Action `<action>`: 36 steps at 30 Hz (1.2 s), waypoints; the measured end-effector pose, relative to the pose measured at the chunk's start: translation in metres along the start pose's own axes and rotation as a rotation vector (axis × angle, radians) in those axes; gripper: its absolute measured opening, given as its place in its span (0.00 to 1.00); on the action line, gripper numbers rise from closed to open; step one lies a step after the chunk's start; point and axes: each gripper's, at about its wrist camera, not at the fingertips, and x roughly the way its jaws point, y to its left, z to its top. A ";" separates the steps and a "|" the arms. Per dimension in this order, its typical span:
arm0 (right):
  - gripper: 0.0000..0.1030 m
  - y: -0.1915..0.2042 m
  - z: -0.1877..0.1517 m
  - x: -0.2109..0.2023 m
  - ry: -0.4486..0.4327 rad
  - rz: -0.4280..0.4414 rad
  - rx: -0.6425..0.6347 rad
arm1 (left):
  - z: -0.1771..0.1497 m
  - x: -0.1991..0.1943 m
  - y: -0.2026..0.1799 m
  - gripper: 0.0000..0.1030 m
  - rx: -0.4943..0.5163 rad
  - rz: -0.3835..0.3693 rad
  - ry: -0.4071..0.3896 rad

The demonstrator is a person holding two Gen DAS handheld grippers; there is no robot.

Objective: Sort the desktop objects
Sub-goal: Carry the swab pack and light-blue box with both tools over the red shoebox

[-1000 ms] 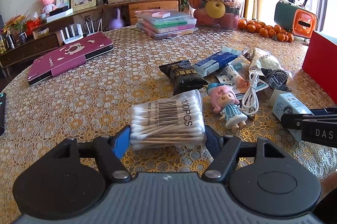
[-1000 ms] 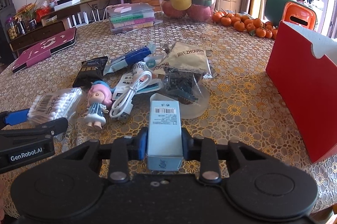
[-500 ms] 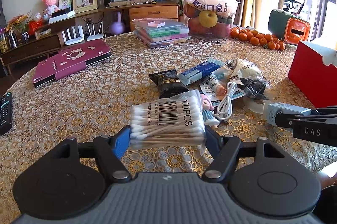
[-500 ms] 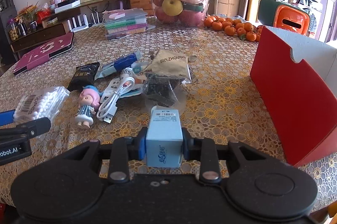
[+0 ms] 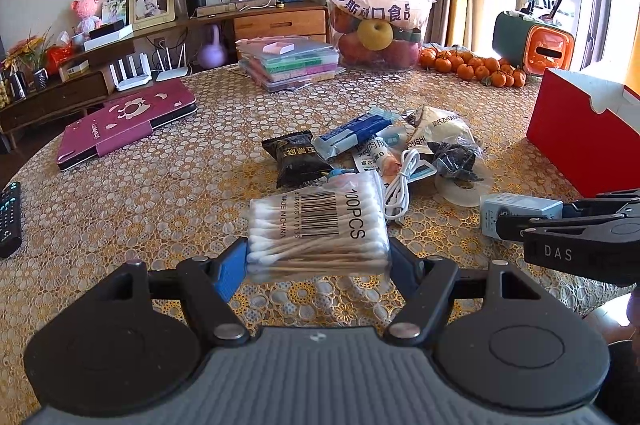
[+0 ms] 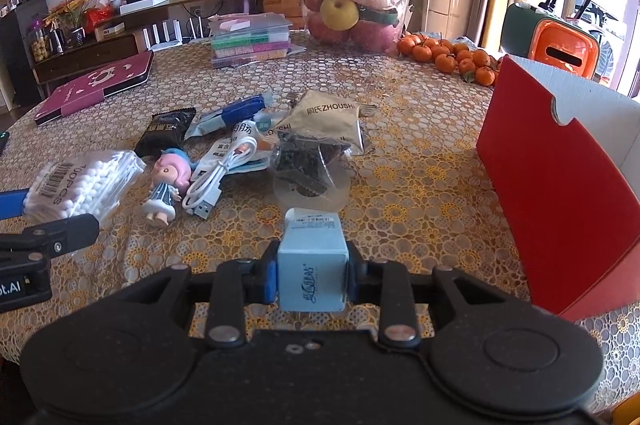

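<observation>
My left tongs (image 5: 318, 257) are clamped on the cotton swab pack (image 5: 318, 231) and my right tongs (image 6: 311, 271) on the small blue box (image 6: 311, 261), both held above the table (image 6: 420, 161) left of the red box (image 6: 560, 193). In my judgement the soft swab pack may slip from its clamp, and either load could clip the red box's near wall on approach.

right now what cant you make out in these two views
- Inside of the red box: both views, its own front wall hides it.
- Doll: left wrist view, almost all behind the cotton swab pack.
- Small blue carton: right wrist view, its side faces sit behind the right gripper's pads.
- Remote: left wrist view, cut by the left edge.
</observation>
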 end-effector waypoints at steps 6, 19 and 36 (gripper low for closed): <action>0.28 -0.001 0.001 0.000 0.000 0.021 -0.017 | -0.001 -0.001 -0.004 0.70 0.008 -0.001 0.007; 0.28 -0.010 0.010 -0.019 -0.020 0.074 -0.008 | 0.011 -0.009 -0.015 0.70 0.019 -0.031 0.014; 0.28 -0.044 0.035 -0.069 -0.086 0.120 0.025 | 0.041 -0.032 -0.049 0.70 0.068 -0.107 0.015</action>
